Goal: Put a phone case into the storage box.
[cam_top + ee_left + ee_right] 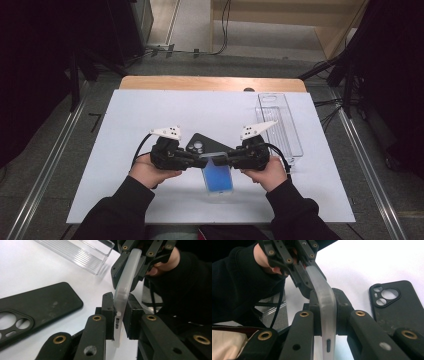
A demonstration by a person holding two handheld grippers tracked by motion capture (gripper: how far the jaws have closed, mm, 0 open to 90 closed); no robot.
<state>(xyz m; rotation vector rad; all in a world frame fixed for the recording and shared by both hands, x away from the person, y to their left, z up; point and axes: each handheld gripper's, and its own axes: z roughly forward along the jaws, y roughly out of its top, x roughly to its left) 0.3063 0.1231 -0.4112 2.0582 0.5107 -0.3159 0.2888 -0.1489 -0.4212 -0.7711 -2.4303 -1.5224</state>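
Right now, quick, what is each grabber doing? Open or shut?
Left gripper: shut on the clear phone case, gripping its left edge.
Right gripper: shut on the clear phone case too, gripping its right edge.

The phone [218, 179] is sitting between both grippers, the phone case [201, 144] lying just behind, the tray [280, 125] lying right.

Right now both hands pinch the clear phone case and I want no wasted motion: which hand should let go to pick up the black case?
Left. The black case lies just beyond the left gripper, on its side of the clear case, so the right gripper can keep holding.
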